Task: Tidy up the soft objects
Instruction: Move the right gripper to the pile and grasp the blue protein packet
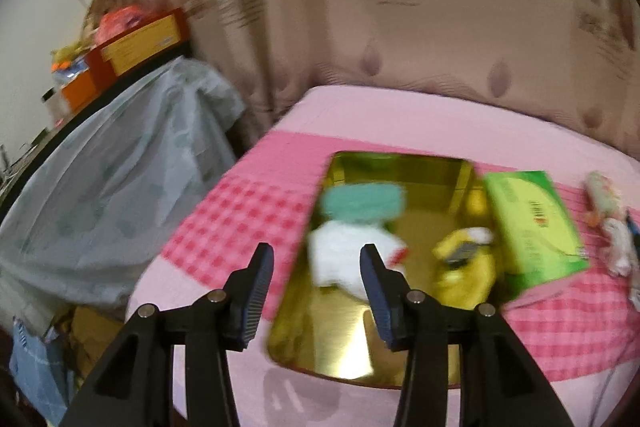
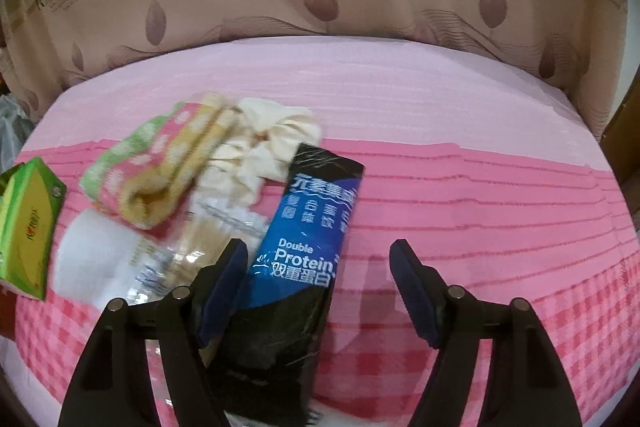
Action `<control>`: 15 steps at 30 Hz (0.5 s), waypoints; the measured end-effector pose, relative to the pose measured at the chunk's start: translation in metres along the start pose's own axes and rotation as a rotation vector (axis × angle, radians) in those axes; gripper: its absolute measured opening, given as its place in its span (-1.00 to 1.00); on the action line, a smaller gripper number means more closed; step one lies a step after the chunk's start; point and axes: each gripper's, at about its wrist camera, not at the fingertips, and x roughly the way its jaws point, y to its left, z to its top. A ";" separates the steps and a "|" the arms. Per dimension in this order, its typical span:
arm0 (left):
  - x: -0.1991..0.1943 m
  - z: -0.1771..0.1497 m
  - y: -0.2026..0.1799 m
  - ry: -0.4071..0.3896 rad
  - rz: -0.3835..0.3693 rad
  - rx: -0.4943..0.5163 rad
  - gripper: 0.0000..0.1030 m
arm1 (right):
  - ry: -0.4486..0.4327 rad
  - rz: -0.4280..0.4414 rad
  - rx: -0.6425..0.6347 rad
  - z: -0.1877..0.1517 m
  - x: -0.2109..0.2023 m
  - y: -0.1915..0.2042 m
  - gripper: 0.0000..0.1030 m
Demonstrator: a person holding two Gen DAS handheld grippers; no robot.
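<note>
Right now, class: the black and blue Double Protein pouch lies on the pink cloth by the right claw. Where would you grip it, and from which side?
Probably grip the Double Protein pouch across its narrow width at the blue middle, coming from above. It lies flat and long, running away from the open right claw, with bare pink cloth on its right and socks crowding its left.

Open tongs [image 2: 318, 259] over a blue protein packet [image 2: 308, 223] on pink bedding [image 2: 480, 187], socks [image 2: 160, 167] alongside.

Soft indoor light, motion blur, fisheye-warped edges.
</note>
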 end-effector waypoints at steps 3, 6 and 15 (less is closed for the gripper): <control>-0.005 0.004 -0.027 0.007 -0.090 0.022 -0.10 | 0.011 -0.026 -0.011 -0.001 0.004 -0.011 0.22; -0.009 0.007 -0.066 0.013 -0.168 0.080 -0.10 | 0.027 -0.030 -0.018 -0.003 0.011 -0.019 0.17; -0.011 0.001 -0.186 0.104 -0.434 0.250 -0.10 | 0.002 -0.015 -0.055 -0.005 0.017 -0.022 -0.26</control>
